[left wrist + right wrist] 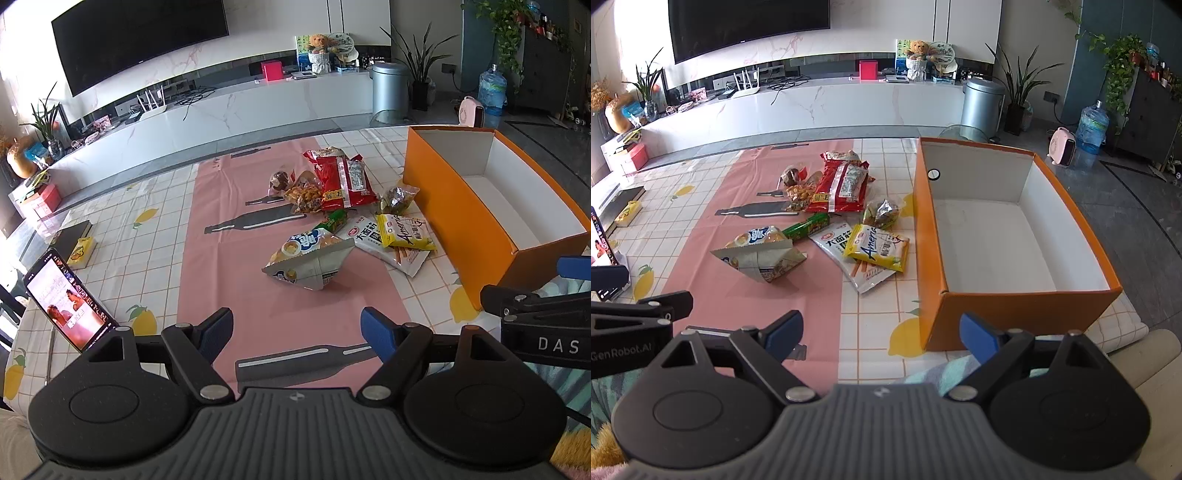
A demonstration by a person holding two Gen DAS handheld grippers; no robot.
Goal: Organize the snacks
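Several snack packets lie on a pink mat (pixel 288 306) on the table: a silver chip bag (pixel 308 258) (pixel 764 254), a yellow packet (pixel 404 232) (pixel 879 249) on a white biscuit-stick packet (pixel 373 236) (pixel 857 267), a red bag (pixel 343 181) (pixel 844 184), a green tube (pixel 809 225) and small clear packets (pixel 397 197). An orange box (pixel 450 221) (pixel 1015 310), white inside and empty, stands to their right. My left gripper (pixel 297 334) is open and empty over the mat's near end. My right gripper (pixel 882 332) is open and empty before the box's near left corner.
A phone (pixel 68 301) showing video leans at the table's left, with a dark book (pixel 72 236) and a yellow box (pixel 81 251) behind it. The table's far edge faces a white TV cabinet (pixel 812 107). A bin (pixel 980 105) stands on the floor beyond.
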